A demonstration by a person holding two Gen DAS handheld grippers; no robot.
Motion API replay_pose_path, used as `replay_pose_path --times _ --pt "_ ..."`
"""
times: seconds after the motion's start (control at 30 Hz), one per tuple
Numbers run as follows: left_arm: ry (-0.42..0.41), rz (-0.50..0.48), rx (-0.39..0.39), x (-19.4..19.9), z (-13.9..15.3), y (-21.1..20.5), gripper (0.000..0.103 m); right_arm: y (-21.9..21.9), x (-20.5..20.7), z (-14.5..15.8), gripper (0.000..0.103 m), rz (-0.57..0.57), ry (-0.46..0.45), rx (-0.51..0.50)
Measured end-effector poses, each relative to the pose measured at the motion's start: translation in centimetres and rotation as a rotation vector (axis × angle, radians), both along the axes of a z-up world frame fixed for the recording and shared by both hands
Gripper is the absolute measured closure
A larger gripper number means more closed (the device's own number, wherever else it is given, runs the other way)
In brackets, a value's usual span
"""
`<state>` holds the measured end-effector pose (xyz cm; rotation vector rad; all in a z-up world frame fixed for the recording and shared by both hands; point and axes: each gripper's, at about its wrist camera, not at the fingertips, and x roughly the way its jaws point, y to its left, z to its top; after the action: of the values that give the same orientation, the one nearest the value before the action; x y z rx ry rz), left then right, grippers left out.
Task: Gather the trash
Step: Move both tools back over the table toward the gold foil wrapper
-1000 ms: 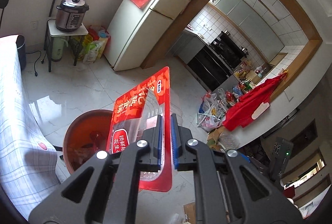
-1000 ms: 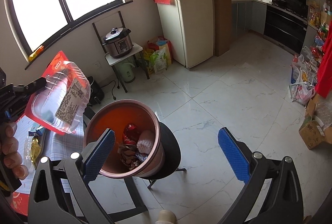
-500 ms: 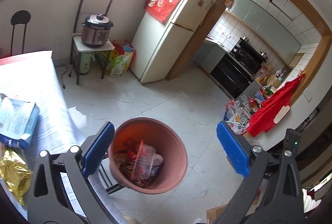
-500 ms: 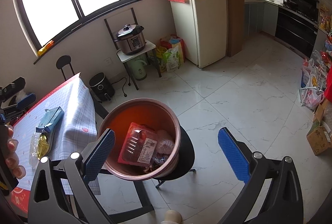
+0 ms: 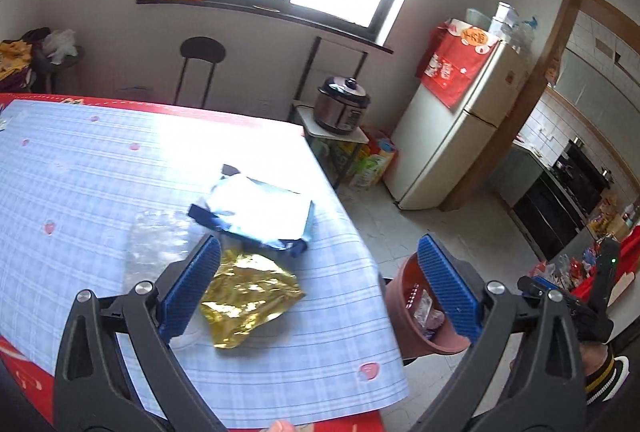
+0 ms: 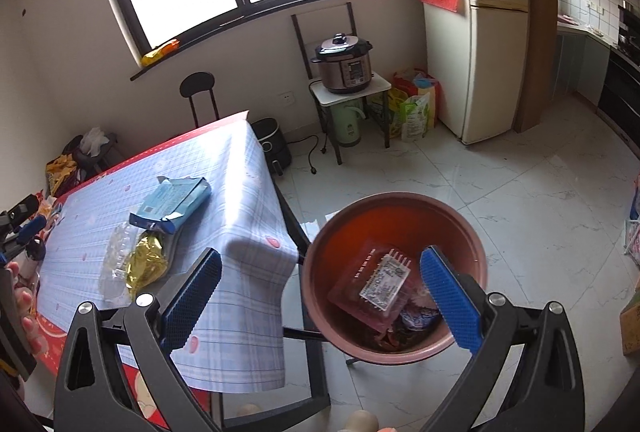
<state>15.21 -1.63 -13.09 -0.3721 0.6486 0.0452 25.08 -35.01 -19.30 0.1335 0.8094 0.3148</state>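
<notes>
My left gripper (image 5: 320,292) is open and empty above the table's near right corner. Below it lie a crumpled gold wrapper (image 5: 248,300), a blue and white packet (image 5: 256,211) and a clear plastic wrapper (image 5: 158,244). The brown trash bin (image 5: 424,316) stands on a stool off the table's right edge. My right gripper (image 6: 320,296) is open and empty, above the gap between table and bin (image 6: 396,272). The bin holds a red plastic tray (image 6: 372,288) and other wrappers. The gold wrapper (image 6: 146,264) and blue packet (image 6: 172,203) also show there.
The table (image 5: 80,167) has a blue checked cloth over a red one. A black chair (image 5: 200,67) stands behind it. A pressure cooker (image 6: 344,63) sits on a small stand, with a fridge (image 6: 496,27) to its right. Bags lie on the tiled floor (image 6: 520,191).
My left gripper opened and dropped the red tray into the bin, then swung left over the table trash. My right gripper stayed open and turned a little left.
</notes>
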Motion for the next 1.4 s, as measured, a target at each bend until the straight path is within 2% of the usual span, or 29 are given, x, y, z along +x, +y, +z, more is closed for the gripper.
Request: replay_pose_path --times 0.13,0.33,0.5,0.7,0.9,1.07,1.3,1.4 --pt "0.028 0.071 0.033 -4.1 -1.1 4.1 0.006 4.6 -0.5 0.1 0.005 0.069 0.004 -0.007" --pt "0.071 0.157 0.013 -8.1 -3.2 9.2 0.006 11.2 -0.7 -0.2 0.005 0.176 0.048 -0.009" --pt "0.076 0.198 -0.019 -9.9 -4.2 12.1 0.006 16.3 -0.8 -0.6 0.005 0.237 0.059 -0.058" --pt "0.111 0.216 -0.029 -9.8 -5.4 15.0 0.006 21.0 -0.3 -1.6 0.005 0.283 0.033 -0.097" --pt "0.141 0.219 -0.061 -9.1 -7.1 17.6 0.006 25.2 2.2 -5.5 0.005 0.35 0.065 -0.086" --pt "0.17 0.227 -0.093 -9.2 -8.5 19.6 0.006 28.8 4.3 -9.3 0.005 0.391 0.128 -0.135" --pt "0.208 0.25 -0.102 -9.9 -9.8 22.3 0.006 31.9 6.0 -12.7 0.005 0.354 0.17 -0.189" --pt "0.216 0.254 -0.097 -10.2 -9.8 22.9 0.006 32.4 6.3 -13.9 0.005 0.342 0.21 -0.182"
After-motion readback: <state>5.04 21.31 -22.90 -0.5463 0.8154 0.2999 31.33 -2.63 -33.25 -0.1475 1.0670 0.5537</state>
